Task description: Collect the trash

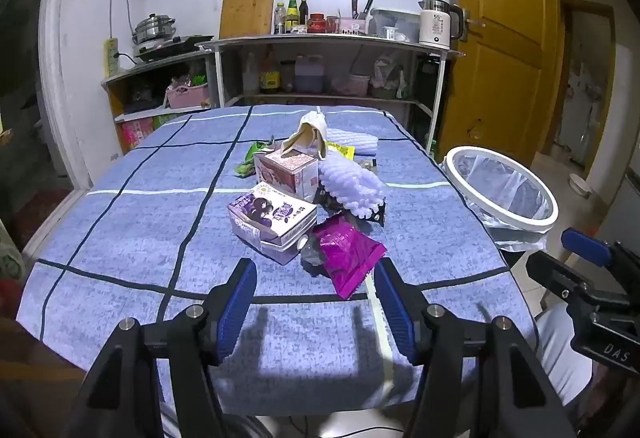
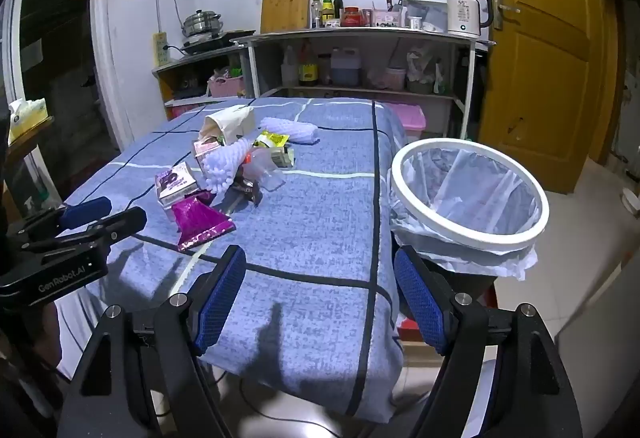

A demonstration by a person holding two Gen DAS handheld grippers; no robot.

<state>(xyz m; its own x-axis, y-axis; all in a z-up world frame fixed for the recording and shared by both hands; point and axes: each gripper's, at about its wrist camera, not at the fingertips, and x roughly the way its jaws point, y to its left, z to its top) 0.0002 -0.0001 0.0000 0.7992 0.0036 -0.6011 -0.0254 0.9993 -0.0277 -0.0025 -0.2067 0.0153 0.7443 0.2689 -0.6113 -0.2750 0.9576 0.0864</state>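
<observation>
1. Grippers first: your left gripper hangs over the near edge of the table, its 2 blue pads apart with nothing between them.
2. Your right gripper stands wide, its pads empty, over the table's near right corner.
3. Just past your left pads lies a magenta foil wrapper, touching a purple-and-white carton.
4. Behind those you have a pink-printed carton, a white foam net sleeve leaning on it, and a beige paper bag on top.
5. Farther back you see a green wrapper, a yellow packet and a 2nd foam sleeve.
6. To your right, beside the table edge, stands the white-rimmed bin with its clear liner.
</observation>
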